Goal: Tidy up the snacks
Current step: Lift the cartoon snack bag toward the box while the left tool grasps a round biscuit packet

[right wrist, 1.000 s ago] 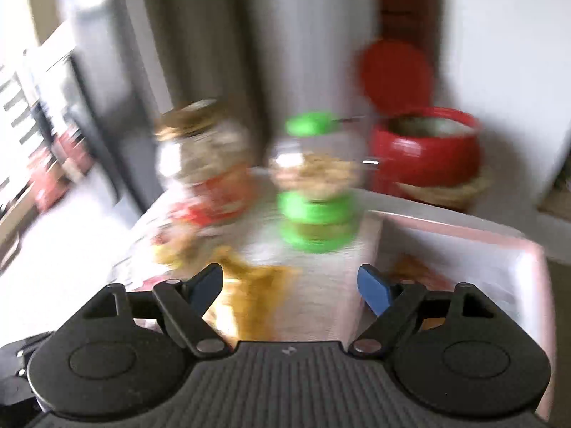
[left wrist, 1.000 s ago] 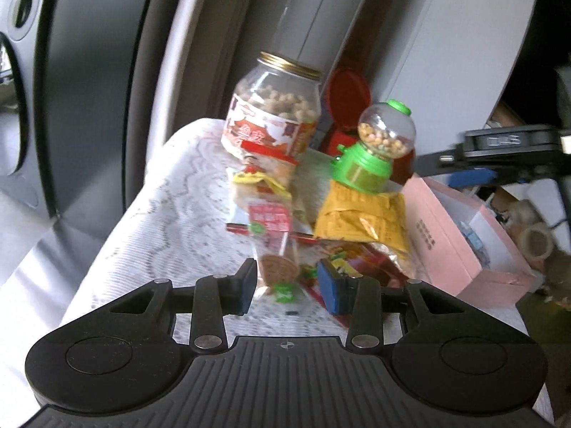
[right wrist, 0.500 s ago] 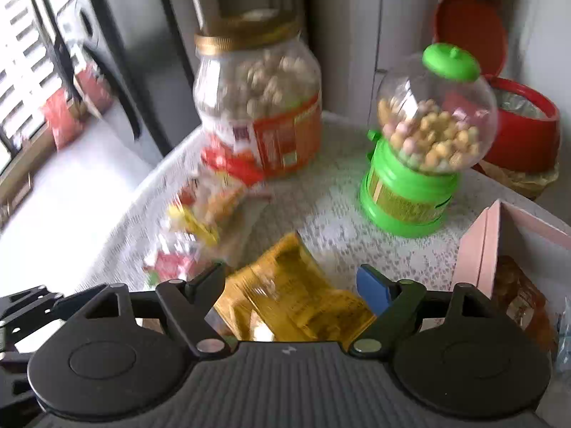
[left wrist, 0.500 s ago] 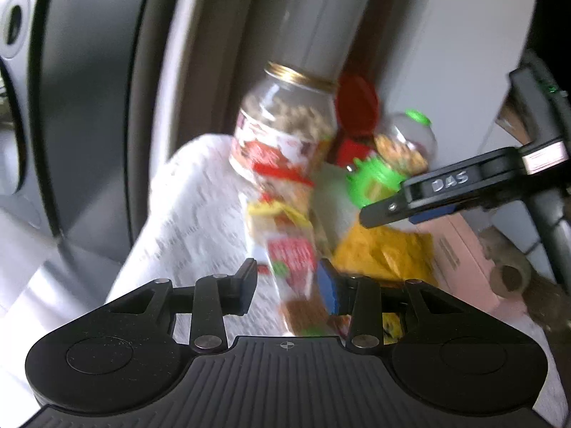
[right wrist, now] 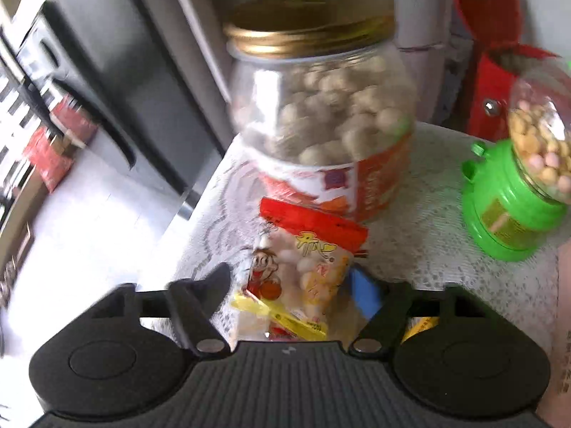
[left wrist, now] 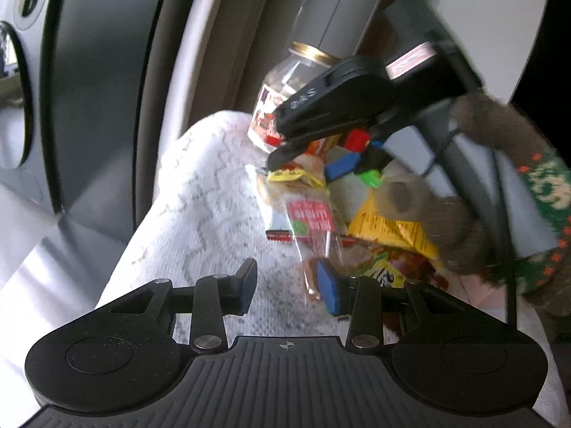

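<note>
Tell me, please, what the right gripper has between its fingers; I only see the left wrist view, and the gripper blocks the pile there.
Observer: A snack bag lies between the right gripper's fingers. Its jaws have just been closing, though I cannot tell whether the pads press yet.
Operator: Where is that bag relative to the jar?
Observer: Right in front of the jar, with its red top edge at the jar's base.
Operator: Is the green dispenser clear of it?
Observer: Yes, the dispenser stands upright beside the jar, apart from the bag.
</note>
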`<state>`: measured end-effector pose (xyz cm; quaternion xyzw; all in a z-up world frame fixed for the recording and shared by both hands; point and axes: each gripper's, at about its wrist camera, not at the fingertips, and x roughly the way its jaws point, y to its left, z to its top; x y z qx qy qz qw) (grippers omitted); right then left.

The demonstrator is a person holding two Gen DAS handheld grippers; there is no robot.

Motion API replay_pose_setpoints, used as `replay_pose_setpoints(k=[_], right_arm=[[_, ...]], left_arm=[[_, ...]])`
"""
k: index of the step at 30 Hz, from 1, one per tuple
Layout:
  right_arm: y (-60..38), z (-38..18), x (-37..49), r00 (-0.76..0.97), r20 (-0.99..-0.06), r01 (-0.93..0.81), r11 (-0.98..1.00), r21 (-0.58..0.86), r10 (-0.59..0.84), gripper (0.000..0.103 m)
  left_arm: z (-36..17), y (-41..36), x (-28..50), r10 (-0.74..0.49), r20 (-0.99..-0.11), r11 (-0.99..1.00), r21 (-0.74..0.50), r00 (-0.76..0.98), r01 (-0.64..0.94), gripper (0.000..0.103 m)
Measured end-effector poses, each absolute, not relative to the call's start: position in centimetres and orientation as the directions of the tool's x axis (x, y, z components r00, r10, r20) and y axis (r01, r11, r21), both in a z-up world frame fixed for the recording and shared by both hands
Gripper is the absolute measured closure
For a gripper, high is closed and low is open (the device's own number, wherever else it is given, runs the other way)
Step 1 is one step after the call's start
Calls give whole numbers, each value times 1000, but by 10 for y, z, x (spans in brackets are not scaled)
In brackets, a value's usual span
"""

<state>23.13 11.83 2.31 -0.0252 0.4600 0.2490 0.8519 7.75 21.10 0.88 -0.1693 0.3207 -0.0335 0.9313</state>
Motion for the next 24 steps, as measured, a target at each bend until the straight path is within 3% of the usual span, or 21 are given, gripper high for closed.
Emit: replay_pose_setpoints(k=[5, 12, 24], right_arm=[[87, 52, 203, 457, -758, -494, 842, 219, 465, 55], [22, 91, 158, 591, -691, -494, 864, 97, 416, 55], [-79, 53, 91, 522, -727, -497, 852, 164, 445, 55]], left_arm=[[9, 200, 84, -193, -612, 949, -316, 767, -14, 61], [23, 168, 99, -221, -625, 961, -271, 748, 58, 61], [42, 142, 91, -239, -640, 968, -214, 730, 129, 61]])
